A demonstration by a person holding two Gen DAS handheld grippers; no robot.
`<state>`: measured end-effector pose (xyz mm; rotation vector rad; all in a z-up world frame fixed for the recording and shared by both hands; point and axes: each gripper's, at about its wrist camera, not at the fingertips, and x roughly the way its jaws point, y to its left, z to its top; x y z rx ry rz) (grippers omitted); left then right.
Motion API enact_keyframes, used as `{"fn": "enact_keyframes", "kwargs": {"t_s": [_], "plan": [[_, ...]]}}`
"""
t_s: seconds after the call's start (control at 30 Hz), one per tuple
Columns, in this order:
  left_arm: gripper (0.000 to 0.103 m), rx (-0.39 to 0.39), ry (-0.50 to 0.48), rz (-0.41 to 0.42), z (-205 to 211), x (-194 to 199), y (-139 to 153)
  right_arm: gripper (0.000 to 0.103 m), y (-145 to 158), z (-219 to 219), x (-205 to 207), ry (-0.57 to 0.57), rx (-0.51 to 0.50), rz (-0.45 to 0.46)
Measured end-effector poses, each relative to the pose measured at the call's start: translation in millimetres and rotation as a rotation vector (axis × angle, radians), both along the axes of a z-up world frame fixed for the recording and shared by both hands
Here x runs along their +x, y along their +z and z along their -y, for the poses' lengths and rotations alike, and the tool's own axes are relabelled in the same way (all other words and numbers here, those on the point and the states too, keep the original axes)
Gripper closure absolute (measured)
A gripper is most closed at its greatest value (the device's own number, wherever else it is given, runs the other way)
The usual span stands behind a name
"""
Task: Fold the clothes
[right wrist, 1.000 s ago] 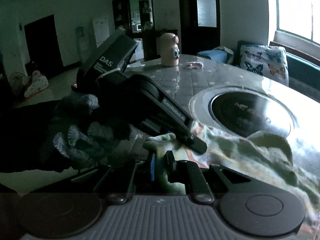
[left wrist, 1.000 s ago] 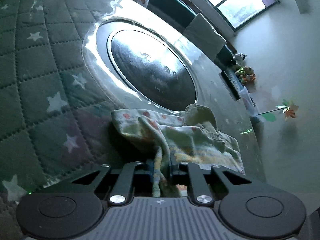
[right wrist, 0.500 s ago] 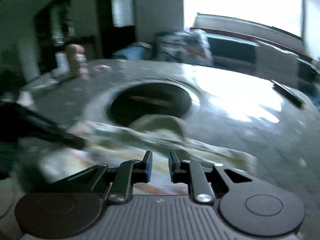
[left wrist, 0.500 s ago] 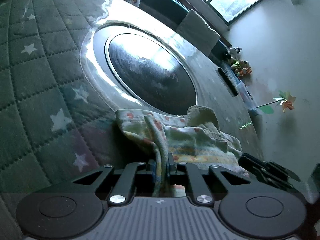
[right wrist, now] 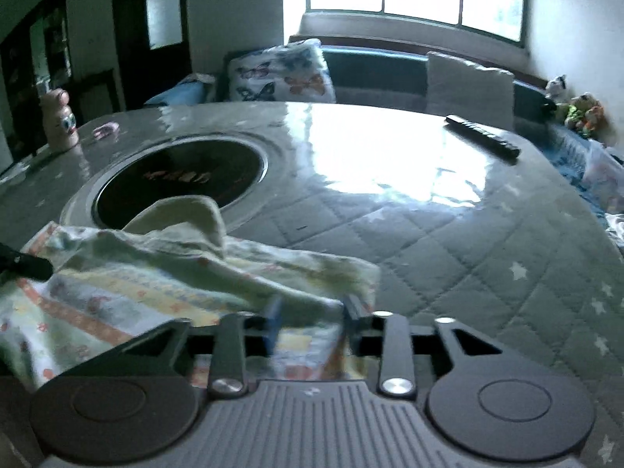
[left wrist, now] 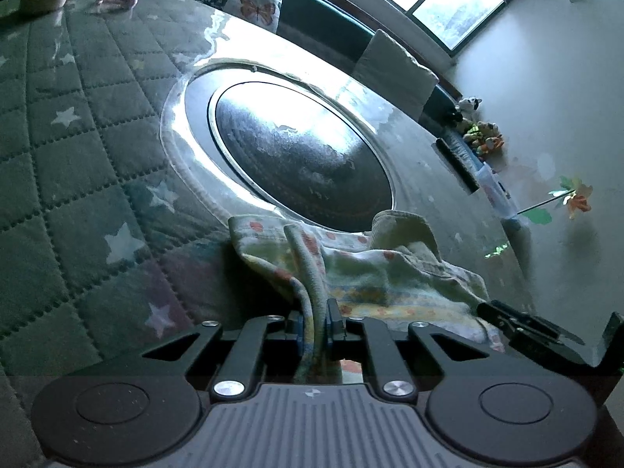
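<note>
- My left gripper (left wrist: pixel 315 319) has its two black fingers squeezed together on a bunched fold of the small pale garment with orange dots and yellow stripes (left wrist: pixel 362 269).
- That garment lies crumpled on the round table with the grey quilted star cover (left wrist: pixel 78 163), just in front of me.
- The far edge of the garment touches the rim of the big round black glass plate (left wrist: pixel 300 163) set in the middle of the table.
- A cream cuff or collar of the garment sticks up near that plate.
- My right gripper (right wrist: pixel 312 321) has its fingers apart, one on each side of the near edge of the garment (right wrist: pixel 163 273).
- The cloth sits in the gap between them, and I cannot tell if they touch it.
- The right view is a bit blurry around my fingers.
- In the left view, my right gripper (left wrist: pixel 534 329) shows at the right edge, beside the garment.
- A long black remote control (right wrist: pixel 481 140) lies on the far side of the table, well apart from the garment.
- A white pillow with butterflies (right wrist: pixel 280 74) leans on the dark bench behind the table.
- A small pink figure with big eyes (right wrist: pixel 58 121) stands on the far left of the table.
- Some little stuffed toys (right wrist: pixel 577 111) sit in the corner under the window.
</note>
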<state>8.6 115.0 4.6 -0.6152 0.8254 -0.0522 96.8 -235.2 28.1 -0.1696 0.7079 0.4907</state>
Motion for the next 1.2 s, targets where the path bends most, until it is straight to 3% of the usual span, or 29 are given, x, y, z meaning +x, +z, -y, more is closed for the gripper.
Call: {"fn": "enact_keyframes", "kwargs": {"t_s": [0.13,0.3,0.37,0.43,0.53,0.8,1.2], "plan": [[0.09,0.038,-0.011,0.004,3.9,1.0,1.9,0.054,-3.5,12.1,6.3,-0.06,0.035,-0.015],[0.09,0.073,-0.028,0.016,7.6,2.0,2.8,0.057,-8.9,20.8,6.3,-0.077,0.106,-0.053],[0.091,0.087,-0.034,0.023,9.2,2.4,3.7,0.065,-9.5,18.1,4.2,-0.069,0.117,-0.057],[0.093,0.099,-0.039,0.03,10.9,3.3,6.2,0.084,-8.5,14.6,2.8,-0.067,0.111,-0.056],[0.094,0.11,-0.047,0.05,13.2,6.1,14.8,0.093,-4.7,13.6,1.5,-0.073,0.119,-0.058],[0.095,0.142,-0.115,0.142,34.1,36.5,50.1,0.095,20.0,32.4,-3.0,-0.12,0.146,0.016],[0.095,0.172,-0.253,0.21,109.9,113.9,69.4,0.096,56.8,81.4,28.8,-0.26,0.053,0.155]]}}
